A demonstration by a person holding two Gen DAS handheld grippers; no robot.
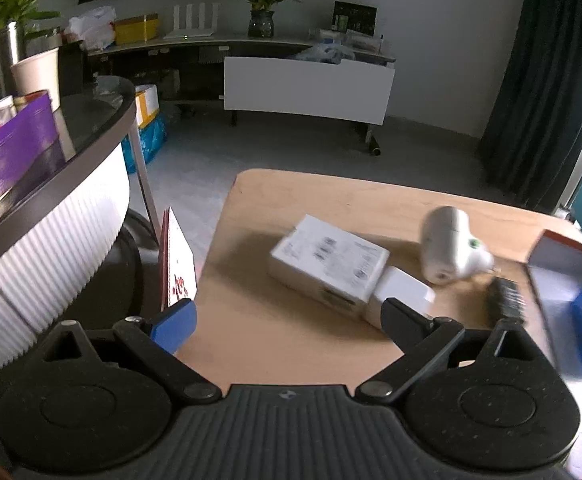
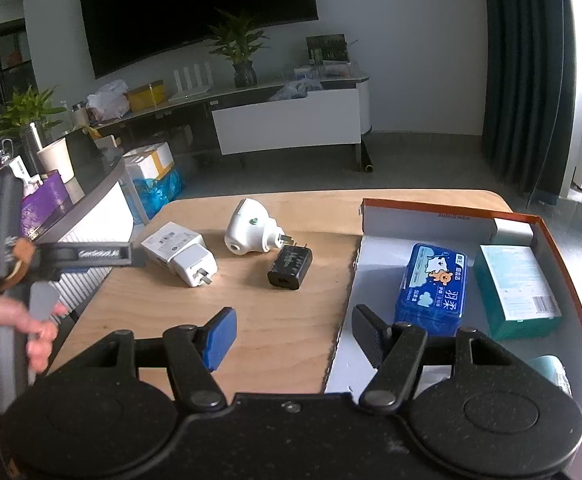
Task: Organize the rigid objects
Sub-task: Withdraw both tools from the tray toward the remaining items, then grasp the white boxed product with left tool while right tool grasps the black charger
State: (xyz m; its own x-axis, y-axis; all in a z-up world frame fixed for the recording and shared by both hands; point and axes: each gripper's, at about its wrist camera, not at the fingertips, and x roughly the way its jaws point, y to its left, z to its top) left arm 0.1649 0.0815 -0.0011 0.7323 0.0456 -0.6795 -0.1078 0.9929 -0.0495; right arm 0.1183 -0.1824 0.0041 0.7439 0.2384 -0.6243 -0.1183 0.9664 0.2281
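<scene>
Your right gripper (image 2: 293, 338) hangs wide open over bare wooden table (image 2: 251, 320), holding nothing; the black charger (image 2: 290, 267) lies beyond its jaws. Left gripper (image 1: 287, 320) is open too, with the white adapter (image 1: 401, 296) touching its right finger.

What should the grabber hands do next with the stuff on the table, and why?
Probably the right gripper should reach forward for the black charger. Its fingers are open and empty, and that charger lies loose on the wooden table, closest to the open box that already holds the blue tissue pack. The left gripper is open too.
</scene>
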